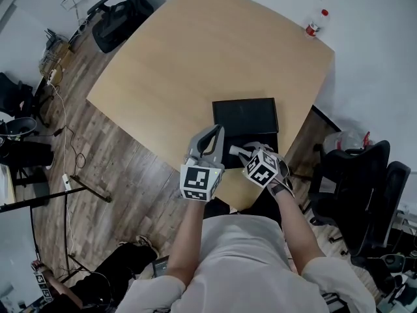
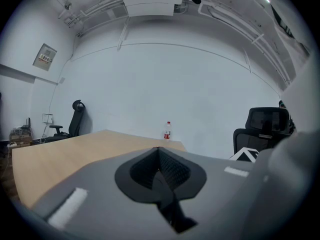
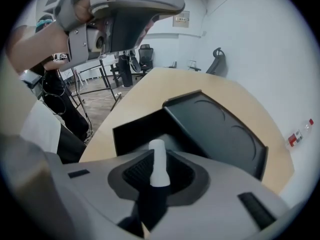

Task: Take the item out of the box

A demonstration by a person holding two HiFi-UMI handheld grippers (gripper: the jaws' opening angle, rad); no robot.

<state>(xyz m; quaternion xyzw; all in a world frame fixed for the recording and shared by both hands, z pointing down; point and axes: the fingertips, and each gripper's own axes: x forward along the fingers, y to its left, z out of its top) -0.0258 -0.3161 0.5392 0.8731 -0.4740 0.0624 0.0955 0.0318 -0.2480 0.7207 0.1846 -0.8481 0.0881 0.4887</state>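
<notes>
A black box lies open at the near edge of the wooden table, its lid folded back; in the right gripper view the lid shows round hollows. My right gripper hovers over the box's near left side. A slim item with a white tip and a dark lower part stands between its jaws, which close on it. My left gripper hangs just left of the box, above the table edge, shut and empty; its pads meet. It also shows overhead in the right gripper view.
A small bottle with a red label stands at the table's far right corner. Black office chairs crowd the right side, another chair stands far left. Cables and stands lie on the wood floor to the left.
</notes>
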